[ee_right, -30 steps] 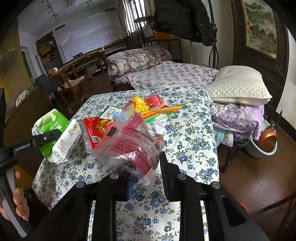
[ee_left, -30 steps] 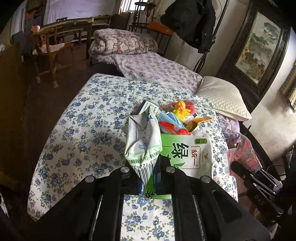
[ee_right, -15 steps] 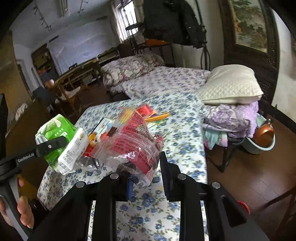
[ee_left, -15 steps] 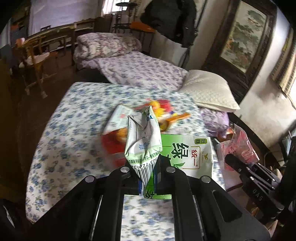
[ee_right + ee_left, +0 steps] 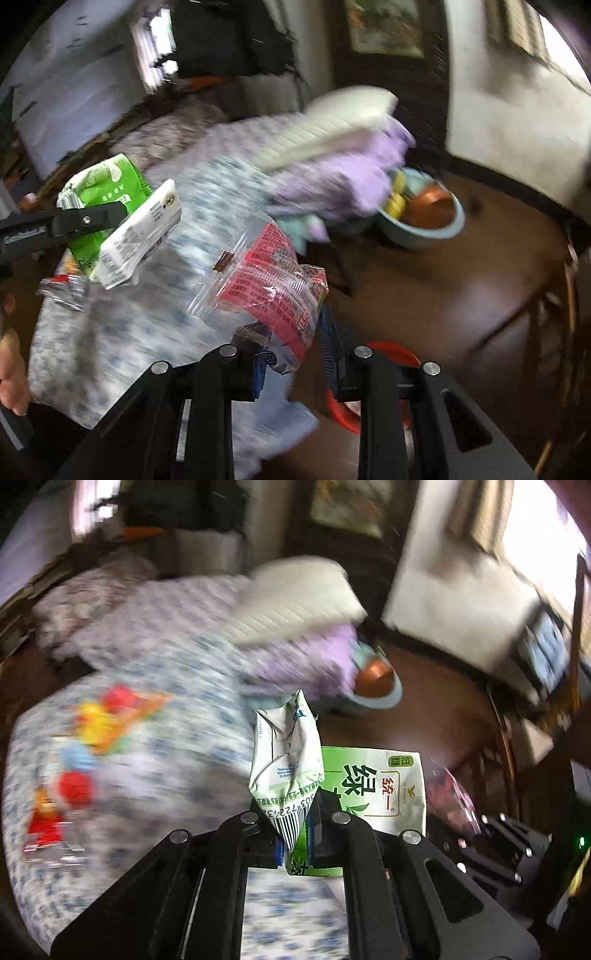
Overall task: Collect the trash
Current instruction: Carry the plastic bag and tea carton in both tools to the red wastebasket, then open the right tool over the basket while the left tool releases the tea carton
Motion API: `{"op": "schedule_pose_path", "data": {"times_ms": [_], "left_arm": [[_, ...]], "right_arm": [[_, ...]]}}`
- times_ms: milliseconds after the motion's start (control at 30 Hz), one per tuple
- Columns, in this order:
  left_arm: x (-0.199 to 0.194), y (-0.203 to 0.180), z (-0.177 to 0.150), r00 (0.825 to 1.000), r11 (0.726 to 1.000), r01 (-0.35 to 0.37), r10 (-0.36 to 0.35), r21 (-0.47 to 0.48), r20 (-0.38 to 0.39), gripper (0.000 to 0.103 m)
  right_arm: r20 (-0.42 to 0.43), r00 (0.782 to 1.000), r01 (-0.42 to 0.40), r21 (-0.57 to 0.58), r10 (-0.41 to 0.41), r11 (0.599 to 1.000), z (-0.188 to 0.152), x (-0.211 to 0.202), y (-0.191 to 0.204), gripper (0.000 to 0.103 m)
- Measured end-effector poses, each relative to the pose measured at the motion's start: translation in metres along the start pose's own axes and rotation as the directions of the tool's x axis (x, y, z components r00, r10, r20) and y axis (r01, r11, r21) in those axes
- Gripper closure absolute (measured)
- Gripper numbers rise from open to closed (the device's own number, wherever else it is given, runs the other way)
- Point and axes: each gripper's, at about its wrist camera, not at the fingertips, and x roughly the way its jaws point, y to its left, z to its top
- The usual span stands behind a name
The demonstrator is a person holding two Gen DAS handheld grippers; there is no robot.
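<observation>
Jaws of left gripper [image 5: 293,843] pinching crushed cartons [image 5: 286,768].

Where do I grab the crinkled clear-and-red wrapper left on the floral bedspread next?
Pinch the wrapper by a raised fold at its clear end, coming down from above: it lies crumpled and low on the floral bedspread, so a sideways approach would likely snag cloth.

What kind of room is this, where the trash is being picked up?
Probably a lived-in bedroom at home: a bed under a flowered sheet, a quilted white pillow on folded purple bedding, and a framed painting on the wall.
</observation>
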Motion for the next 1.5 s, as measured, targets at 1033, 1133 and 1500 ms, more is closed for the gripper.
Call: {"op": "schedule_pose_path", "data": {"times_ms": [1033, 1133, 1500], "left_arm": [[0.286, -0.141, -0.089, 0.764, 0.983, -0.039, 0.146, 0.182, -0.628, 0.089], [0.293, -0.138, -0.091, 0.756, 0.982, -0.04, 0.151, 0.186, -0.637, 0.085], [0.288, -0.145, -0.079, 0.793, 0.982, -0.026, 0.135, 0.188, -0.594, 0.058]], "right_arm": [[-0.369, 0.927, 0.052, 0.289, 0.061, 0.956, -0.147, 0.209, -0.173, 0.069], [-0.382, 0.921, 0.054, 0.3, 0.068, 0.952, -0.155, 0.217, -0.173, 0.069], [-0.404, 0.914, 0.087, 0.289, 0.04, 0.953, -0.159, 0.216, -0.182, 0.048]]}}
